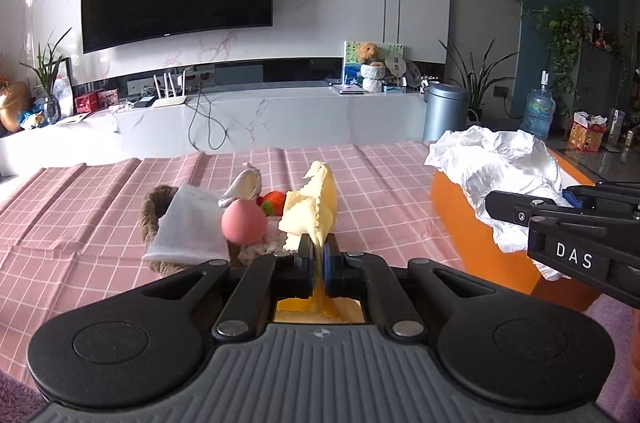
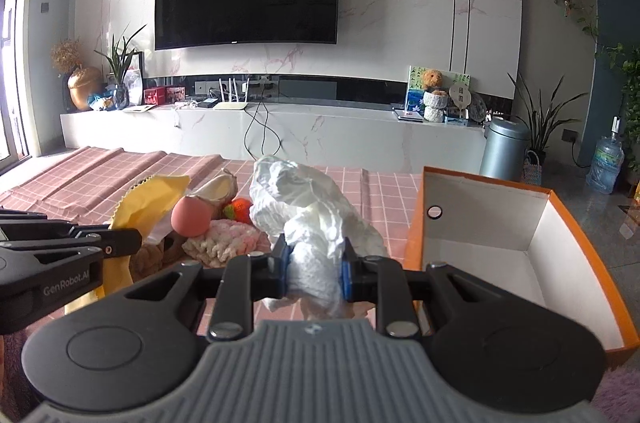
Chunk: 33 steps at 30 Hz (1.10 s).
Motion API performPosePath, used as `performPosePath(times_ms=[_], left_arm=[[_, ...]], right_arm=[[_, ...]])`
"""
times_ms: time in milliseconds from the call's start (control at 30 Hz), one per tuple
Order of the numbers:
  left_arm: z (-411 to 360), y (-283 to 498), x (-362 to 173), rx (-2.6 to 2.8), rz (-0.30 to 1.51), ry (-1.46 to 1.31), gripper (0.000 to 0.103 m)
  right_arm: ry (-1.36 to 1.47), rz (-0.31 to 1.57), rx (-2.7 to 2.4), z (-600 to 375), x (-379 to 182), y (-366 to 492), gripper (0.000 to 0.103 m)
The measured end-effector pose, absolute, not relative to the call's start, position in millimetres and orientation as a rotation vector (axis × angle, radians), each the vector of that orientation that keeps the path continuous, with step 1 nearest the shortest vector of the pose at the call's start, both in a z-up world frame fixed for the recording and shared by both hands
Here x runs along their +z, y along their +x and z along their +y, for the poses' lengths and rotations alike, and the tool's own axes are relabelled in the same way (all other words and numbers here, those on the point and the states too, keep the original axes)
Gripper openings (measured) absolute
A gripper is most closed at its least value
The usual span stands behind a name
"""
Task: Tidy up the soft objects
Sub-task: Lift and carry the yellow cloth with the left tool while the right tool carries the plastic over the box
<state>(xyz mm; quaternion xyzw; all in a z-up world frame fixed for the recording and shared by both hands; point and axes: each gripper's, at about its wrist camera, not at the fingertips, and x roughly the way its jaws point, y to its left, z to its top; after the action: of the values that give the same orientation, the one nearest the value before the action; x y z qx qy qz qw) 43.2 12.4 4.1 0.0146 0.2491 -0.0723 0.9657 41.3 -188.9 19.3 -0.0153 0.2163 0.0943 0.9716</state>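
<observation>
My left gripper (image 1: 319, 255) is shut on a yellow cloth (image 1: 312, 207), which stands up between the pads above the pink checked table (image 1: 100, 207); the same yellow cloth (image 2: 148, 201) shows at the left of the right wrist view. My right gripper (image 2: 314, 265) is shut on a crumpled white cloth (image 2: 308, 215), lifted beside the orange box (image 2: 520, 235). From the left wrist view the white cloth (image 1: 496, 167) hangs over the orange box (image 1: 472, 223). A brown basket (image 1: 154, 219) holds a white towel (image 1: 192, 227), a pink egg-shaped ball (image 1: 243, 221), a strawberry toy (image 1: 274, 202) and knitted pieces.
The orange box is open, white inside, at the table's right edge. Behind the table run a white TV bench (image 2: 320, 131) with cables, a router and ornaments, a grey bin (image 2: 506, 151) and a water bottle (image 2: 606, 165). A purple rug lies below.
</observation>
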Motion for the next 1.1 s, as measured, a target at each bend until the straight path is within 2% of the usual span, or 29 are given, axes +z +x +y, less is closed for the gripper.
performPosePath(times_ms=[633,833,1100], left_arm=[[-103,113,52,-0.47,0.469,0.01,0.005],[-142,141,46,-0.54,0.547,-0.005,0.005],[-189,183,9,-0.51,0.697,0.17,0.005]], right_arm=[[0.029,0.484,0.045,-334,70,73,0.022],[0.021,0.57,0.04,-359,63,102,0.022],[-0.053,0.709,0.027,-368,29,154,0.022]])
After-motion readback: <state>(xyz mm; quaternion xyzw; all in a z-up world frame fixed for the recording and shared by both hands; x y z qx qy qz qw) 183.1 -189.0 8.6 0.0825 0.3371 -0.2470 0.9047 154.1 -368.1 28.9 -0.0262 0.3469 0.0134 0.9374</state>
